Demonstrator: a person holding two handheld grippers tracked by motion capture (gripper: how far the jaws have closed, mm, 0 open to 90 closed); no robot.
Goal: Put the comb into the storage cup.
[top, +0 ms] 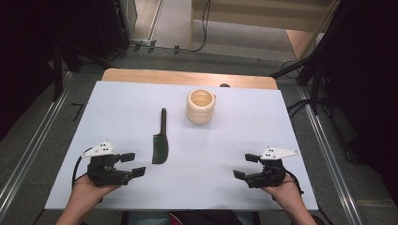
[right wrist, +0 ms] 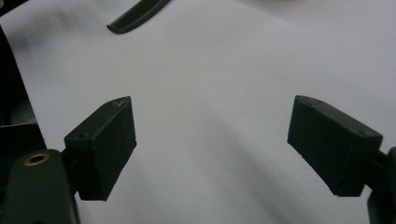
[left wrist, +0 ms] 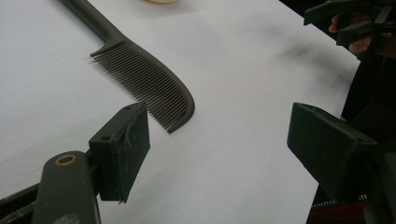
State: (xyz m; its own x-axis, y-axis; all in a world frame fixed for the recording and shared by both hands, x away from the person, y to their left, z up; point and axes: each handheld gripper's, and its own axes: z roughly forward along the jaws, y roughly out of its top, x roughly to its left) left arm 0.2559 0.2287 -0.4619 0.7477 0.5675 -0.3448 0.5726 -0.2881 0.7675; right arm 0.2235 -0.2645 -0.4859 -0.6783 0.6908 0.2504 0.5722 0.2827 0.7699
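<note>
Dark comb (top: 160,140) lies flat on the white table cover (top: 141,103), left of centre. Handle points to the far edge, toothed part toward the person, teeth facing the left side of the table. Nothing touches it.

Cream ribbed cup (top: 201,107) stands upright, beyond and to the right of the comb, near its handle end but apart from it. Mouth open upward; inside not readable.

Left gripper (top: 133,165) is held in the person's left hand (top: 89,187) at the near left of the table, just beside the toothed end of the comb. Jaws spread wide, nothing between them. In the left gripper view the comb (left wrist: 149,88) curves past the left jaw pad, close but with a strip of white cover visible between; the other gripper shows at the top right corner.

Right gripper (top: 245,166) is in the right hand (top: 286,190) at the near right, well apart from comb and cup. Jaws also spread, holding nothing. Right gripper view: bare white cover between the pads, tip of the comb (right wrist: 137,16) at the top left.

Wooden table edge (top: 187,77) shows beyond the cover.
</note>
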